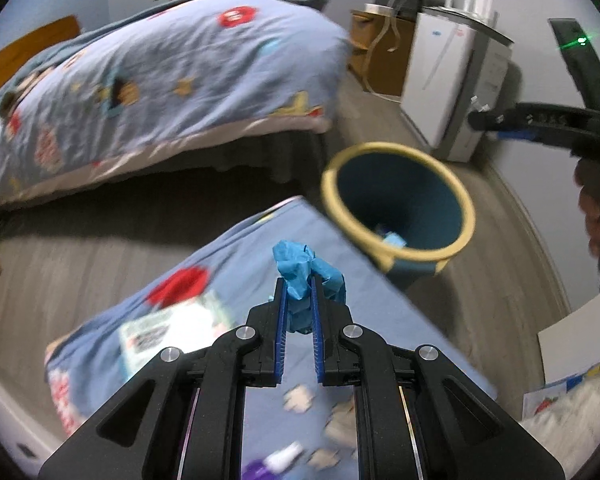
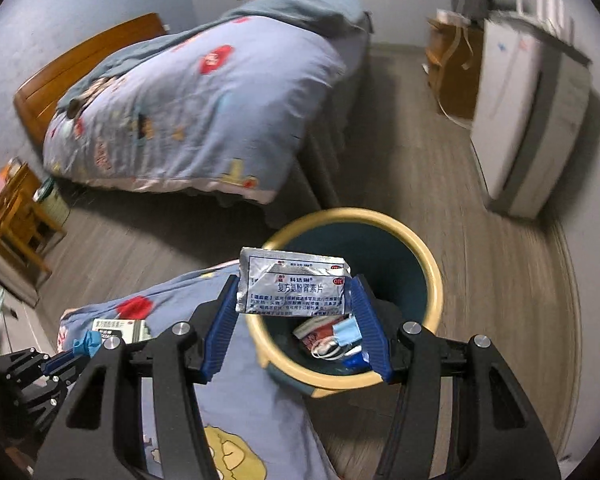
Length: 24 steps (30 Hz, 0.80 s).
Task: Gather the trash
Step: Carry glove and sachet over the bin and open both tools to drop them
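The bin (image 2: pixel 428 280) stands on the floor (image 2: pixel 500 280) beside the bed (image 2: pixel 260 420).

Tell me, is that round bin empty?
No. The bin already holds trash: a blue mask and wrappers lie at its bottom.

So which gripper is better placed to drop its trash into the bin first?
Right: the right gripper holds the silver medicine sachet over the yellow-rimmed blue bin; the left gripper's crumpled blue paper sits over the bedcover.

Crumpled blue wrapper (image 1: pixel 300 276) pinched upright above bed corner. Silver foil medicine sachet (image 2: pixel 294 286) held flat over blue, yellow-rimmed bin (image 2: pixel 432 276); bin contains discarded mask, packets.
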Tool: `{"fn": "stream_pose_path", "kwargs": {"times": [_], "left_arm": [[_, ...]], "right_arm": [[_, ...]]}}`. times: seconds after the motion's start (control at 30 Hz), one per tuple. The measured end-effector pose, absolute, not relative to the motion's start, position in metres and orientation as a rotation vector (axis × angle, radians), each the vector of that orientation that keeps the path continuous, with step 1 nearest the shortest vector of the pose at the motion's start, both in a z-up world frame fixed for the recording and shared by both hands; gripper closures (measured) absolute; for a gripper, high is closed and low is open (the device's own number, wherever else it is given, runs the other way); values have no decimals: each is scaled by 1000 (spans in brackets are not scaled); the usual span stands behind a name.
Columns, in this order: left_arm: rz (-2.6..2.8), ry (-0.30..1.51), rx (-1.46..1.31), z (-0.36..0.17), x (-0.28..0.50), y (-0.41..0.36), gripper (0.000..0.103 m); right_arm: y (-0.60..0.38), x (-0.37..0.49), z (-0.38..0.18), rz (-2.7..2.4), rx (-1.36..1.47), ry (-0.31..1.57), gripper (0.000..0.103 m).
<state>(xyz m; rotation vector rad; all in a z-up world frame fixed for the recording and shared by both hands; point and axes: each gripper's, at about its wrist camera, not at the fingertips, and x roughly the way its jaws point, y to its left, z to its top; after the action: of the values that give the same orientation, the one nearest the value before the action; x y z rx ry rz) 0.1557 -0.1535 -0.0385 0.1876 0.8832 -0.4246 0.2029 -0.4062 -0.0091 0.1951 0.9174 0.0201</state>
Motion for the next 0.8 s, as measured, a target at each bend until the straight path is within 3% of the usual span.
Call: {"fn": "stream_pose_path", "kwargs": {"times": [0.3,0.8], "left_arm": [[-504,872,248,-40,190,-235,91],[-518,903,336,-69,233,-297,91]], "right_arm": [[-439,216,-40,-27,298,959,47],[-457,233,-83,-33,475,1035,47]]}}
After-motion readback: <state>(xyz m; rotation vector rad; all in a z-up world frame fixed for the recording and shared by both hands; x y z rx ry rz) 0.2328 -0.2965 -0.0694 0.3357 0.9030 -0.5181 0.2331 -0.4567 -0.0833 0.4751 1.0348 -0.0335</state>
